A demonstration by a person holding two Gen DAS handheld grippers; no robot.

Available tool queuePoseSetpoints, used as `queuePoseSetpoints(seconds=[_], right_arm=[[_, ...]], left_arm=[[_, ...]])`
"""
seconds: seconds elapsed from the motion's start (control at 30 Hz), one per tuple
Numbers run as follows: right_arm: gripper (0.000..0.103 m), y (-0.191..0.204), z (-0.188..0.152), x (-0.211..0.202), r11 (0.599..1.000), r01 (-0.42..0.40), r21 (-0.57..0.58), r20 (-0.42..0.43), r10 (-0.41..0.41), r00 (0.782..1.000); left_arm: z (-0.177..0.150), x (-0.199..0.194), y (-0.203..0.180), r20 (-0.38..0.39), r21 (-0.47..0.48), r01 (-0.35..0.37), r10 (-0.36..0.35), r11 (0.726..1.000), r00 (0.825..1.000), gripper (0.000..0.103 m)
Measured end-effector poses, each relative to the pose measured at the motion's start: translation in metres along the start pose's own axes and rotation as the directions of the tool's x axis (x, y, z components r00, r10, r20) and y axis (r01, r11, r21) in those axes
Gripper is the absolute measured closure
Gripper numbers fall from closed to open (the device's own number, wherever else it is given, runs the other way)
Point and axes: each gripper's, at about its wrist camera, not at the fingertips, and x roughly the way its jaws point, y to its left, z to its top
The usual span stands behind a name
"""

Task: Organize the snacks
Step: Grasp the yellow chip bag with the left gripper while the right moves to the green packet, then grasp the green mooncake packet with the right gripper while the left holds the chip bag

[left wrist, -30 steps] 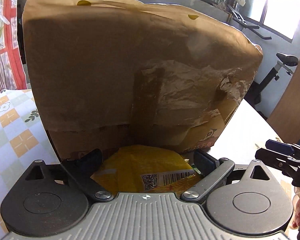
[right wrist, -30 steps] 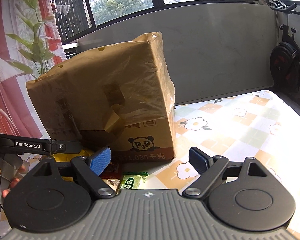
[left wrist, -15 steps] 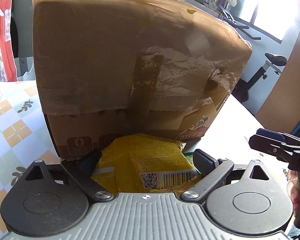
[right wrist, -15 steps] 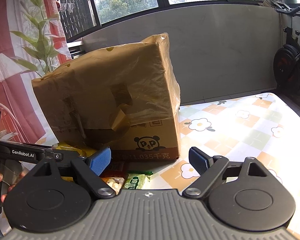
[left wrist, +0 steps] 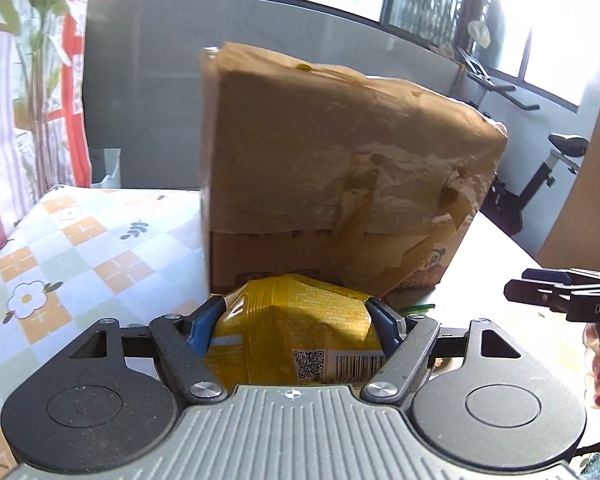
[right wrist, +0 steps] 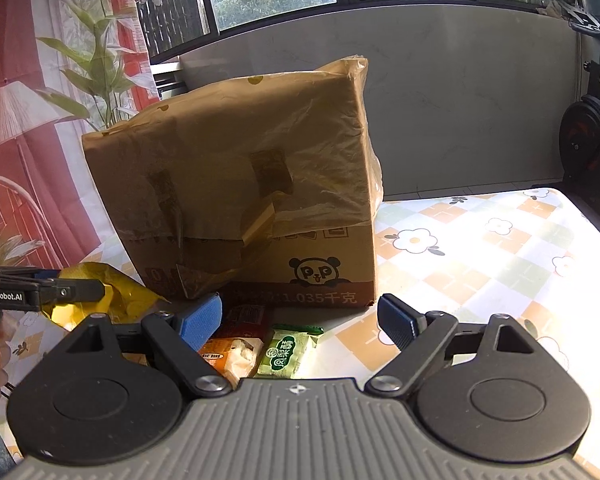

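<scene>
Left wrist view: the left gripper [left wrist: 296,316] has just been closing, and its blue pads are now pressing both sides of the yellow snack bag [left wrist: 292,332], which is sitting just in front of the cardboard box [left wrist: 340,176] on the flowered tablecloth [left wrist: 80,256]. To do this well, the clamp should be staying gentle, so the puffy bag is not bursting or slipping out during the lift.

Right wrist view: the right gripper [right wrist: 300,316] is hovering with its tongs wide apart and nothing between them, above an orange packet [right wrist: 228,350] and a green packet [right wrist: 286,352] lying near the box's lower edge. The yellow bag is showing at far left.
</scene>
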Motion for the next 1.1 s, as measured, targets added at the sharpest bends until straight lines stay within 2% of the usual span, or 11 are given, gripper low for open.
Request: queuePoseSetpoints(seconds=[0.13, 0.33, 0.43, 0.57, 0.67, 0.83, 0.97, 1.1], right_arm=[[0.016, 0.012, -0.005, 0.012, 0.999, -0.012, -0.034, -0.050, 0.010, 0.999], [0.021, 0.028, -0.011, 0.021, 0.995, 0.025, -0.098, -0.097, -0.034, 0.995], [0.029, 0.030, -0.014, 0.023, 0.993, 0.036, -0.116, -0.107, -0.049, 0.993], [0.045, 0.029, -0.018, 0.028, 0.990, 0.050, -0.131, -0.118, -0.066, 0.991], [0.051, 0.024, -0.019, 0.038, 0.985, 0.075, -0.153, -0.116, -0.093, 0.989], [0.051, 0.020, -0.015, 0.064, 0.985, 0.070, -0.158, -0.149, -0.094, 0.984], [0.051, 0.023, -0.017, 0.086, 0.982, 0.059, -0.178, -0.208, -0.097, 0.973], [0.050, 0.024, -0.022, 0.095, 0.983, 0.050, -0.179, -0.234, -0.092, 0.968]], left_arm=[[-0.008, -0.016, 0.012, 0.031, -0.017, -0.051, 0.051, 0.999, 0.998, 0.025], [-0.024, -0.022, 0.025, 0.013, -0.042, -0.103, 0.104, 0.994, 0.995, 0.025], [-0.030, -0.025, 0.030, 0.015, -0.064, -0.114, 0.115, 0.991, 0.993, 0.025], [-0.037, -0.026, 0.036, -0.002, -0.097, -0.116, 0.116, 0.989, 0.993, 0.025], [-0.042, -0.028, 0.038, -0.005, -0.108, -0.116, 0.116, 0.987, 0.993, 0.025], [-0.045, -0.027, 0.037, -0.004, -0.105, -0.116, 0.116, 0.988, 0.993, 0.025], [-0.048, -0.027, 0.033, -0.003, -0.096, -0.129, 0.129, 0.987, 0.992, 0.024], [-0.050, -0.028, 0.031, -0.001, -0.091, -0.138, 0.139, 0.986, 0.990, 0.024]])
